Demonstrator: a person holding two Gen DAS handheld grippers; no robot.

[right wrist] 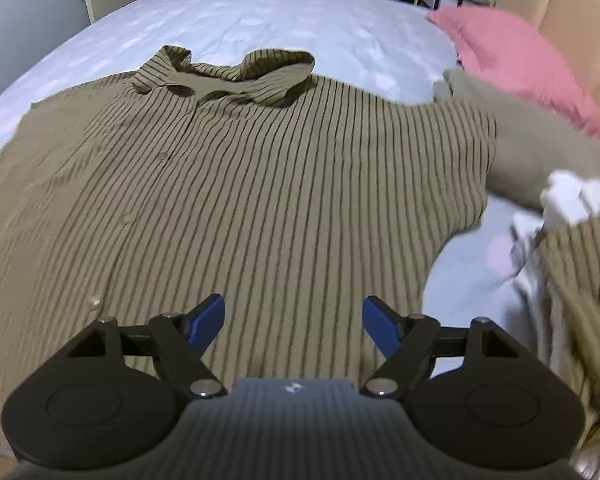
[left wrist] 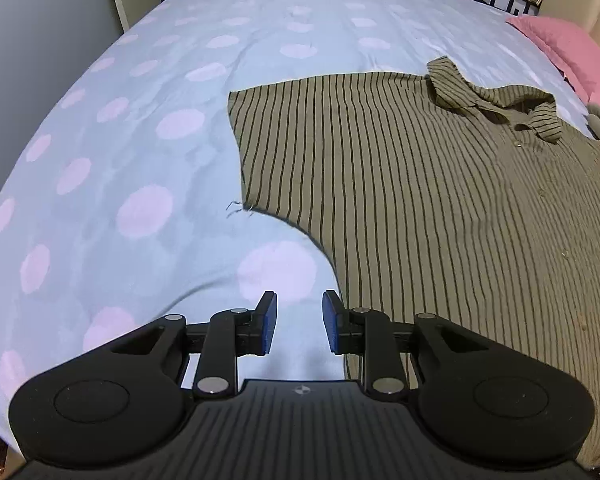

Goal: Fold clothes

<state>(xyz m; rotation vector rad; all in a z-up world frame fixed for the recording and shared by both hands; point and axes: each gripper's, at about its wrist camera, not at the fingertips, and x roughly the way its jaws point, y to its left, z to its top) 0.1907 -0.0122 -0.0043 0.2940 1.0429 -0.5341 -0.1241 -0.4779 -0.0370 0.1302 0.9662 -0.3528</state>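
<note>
Currently the left gripper (left wrist: 299, 322) is hovering over the dotted bedsheet (left wrist: 140, 152), just left of the striped shirt (left wrist: 420, 200), its blue-padded fingers (left wrist: 269, 320) standing apart with nothing between them. That shirt is lying spread flat, front up, on the near side of the bed, its collar (right wrist: 228, 76) pointing to the far side and its left sleeve (left wrist: 268, 140) reaching out over the sheet. A loose thread is trailing from that sleeve's hem. Further right, the right gripper (right wrist: 292, 324) is hanging above the shirt's lower body, fingers spread wide and holding nothing. Beyond the right sleeve (right wrist: 452, 160), a plain olive garment (right wrist: 540, 148) is resting against a pink pillow (right wrist: 512, 52), and more clothes (right wrist: 560, 248) are piling up at the near right edge.

Judging by its drape and fine ripples, the fabric is looking light, soft and limp, so it is likely sagging wherever it is lifted. Sleeve hems and shoulder seams are offering the firmest pinch points; a shallow pinch should avoid gathering the bedsheet underneath. Nothing fragile is showing apart from the small buttons (right wrist: 129, 218).
</note>
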